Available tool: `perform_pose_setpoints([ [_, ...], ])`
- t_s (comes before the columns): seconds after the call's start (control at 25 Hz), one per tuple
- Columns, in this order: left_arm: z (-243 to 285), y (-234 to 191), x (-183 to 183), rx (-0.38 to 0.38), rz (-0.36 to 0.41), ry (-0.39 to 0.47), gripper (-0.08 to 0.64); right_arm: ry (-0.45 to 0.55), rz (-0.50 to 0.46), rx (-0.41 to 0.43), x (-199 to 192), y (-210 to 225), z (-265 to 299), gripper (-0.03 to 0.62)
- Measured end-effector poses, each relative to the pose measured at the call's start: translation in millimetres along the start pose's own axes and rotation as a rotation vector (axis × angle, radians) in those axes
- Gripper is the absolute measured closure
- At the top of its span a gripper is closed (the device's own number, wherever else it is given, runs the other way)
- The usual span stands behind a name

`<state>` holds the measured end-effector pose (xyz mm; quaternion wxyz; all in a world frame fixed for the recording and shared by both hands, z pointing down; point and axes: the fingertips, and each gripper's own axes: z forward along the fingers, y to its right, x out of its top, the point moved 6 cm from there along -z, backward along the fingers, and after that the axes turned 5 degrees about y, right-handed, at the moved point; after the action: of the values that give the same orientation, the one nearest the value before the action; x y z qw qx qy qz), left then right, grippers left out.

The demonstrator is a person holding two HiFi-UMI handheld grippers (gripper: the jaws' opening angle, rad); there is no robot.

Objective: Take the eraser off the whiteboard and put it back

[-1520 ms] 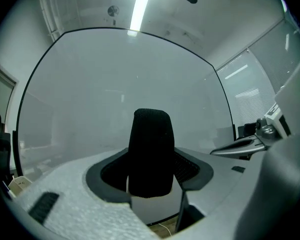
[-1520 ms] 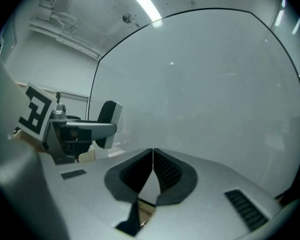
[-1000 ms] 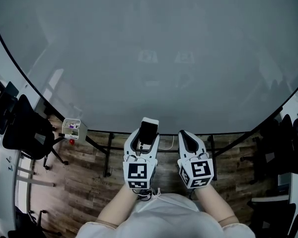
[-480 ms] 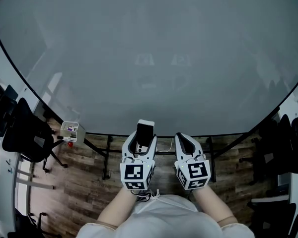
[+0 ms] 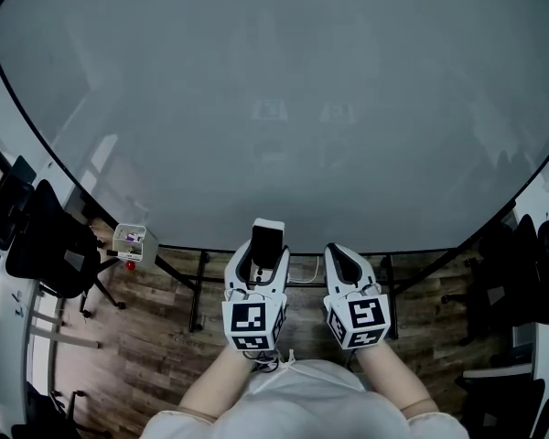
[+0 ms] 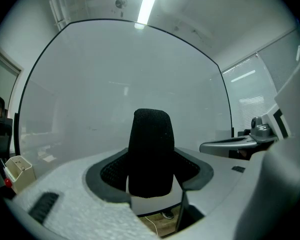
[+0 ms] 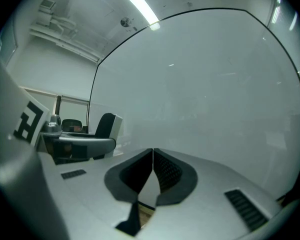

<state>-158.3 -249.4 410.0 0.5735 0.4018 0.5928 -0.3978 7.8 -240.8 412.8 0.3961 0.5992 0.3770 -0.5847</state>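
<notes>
Large pale-grey glossy whiteboard (image 5: 274,108): ahead of both sets of fingers. Left gripper (image 5: 269,256): fingers clamped on black felt-faced rectangular eraser (image 6: 151,151), which stands upright between them. Right gripper (image 5: 337,254): fingers pressed together, holding nothing.

The left gripper (image 5: 267,245) and the right gripper (image 5: 340,256) have white, rounded shells that become narrow to the front. In the lower middle of the head view, the left cube (image 5: 252,324) and the right cube (image 5: 358,318) carry black-and-white square markers. Inside the jaws are dark grey pads (image 7: 168,172) with a fine mesh pattern. The person wears a white top (image 5: 302,401).
</notes>
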Motion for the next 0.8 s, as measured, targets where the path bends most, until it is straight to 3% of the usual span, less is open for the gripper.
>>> perform_pose_setpoints([
  [0.8, 53, -7, 91, -0.004, 0.083, 0.183, 0.301, 0.027, -0.015, -0.009, 13, 14, 13, 0.565],
])
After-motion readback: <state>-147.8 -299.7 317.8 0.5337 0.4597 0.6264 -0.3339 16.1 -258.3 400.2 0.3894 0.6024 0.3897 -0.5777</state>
